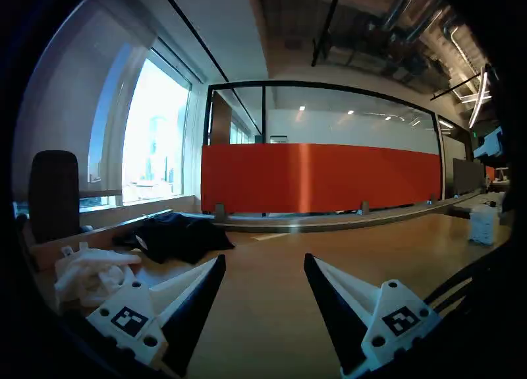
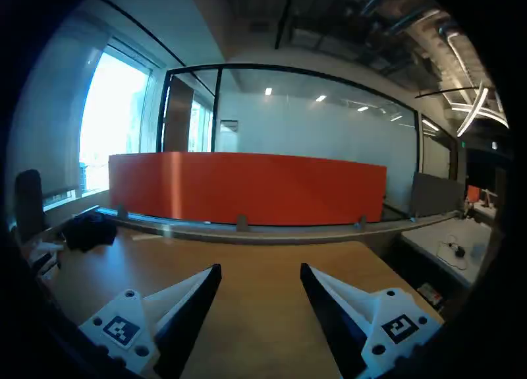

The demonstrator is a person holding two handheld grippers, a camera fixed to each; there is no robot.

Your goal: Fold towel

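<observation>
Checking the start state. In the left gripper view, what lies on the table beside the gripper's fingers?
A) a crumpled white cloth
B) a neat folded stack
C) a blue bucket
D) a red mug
A: the crumpled white cloth lies on the table beside the open left gripper, a black cloth behind it.

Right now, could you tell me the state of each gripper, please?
Left gripper: open, holding nothing.
Right gripper: open, holding nothing.

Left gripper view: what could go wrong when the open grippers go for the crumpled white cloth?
1. The white cloth lies bunched, with no corner clear; the left gripper may pinch several layers.
2. The black cloth lies close beside it and could be caught too.
</observation>
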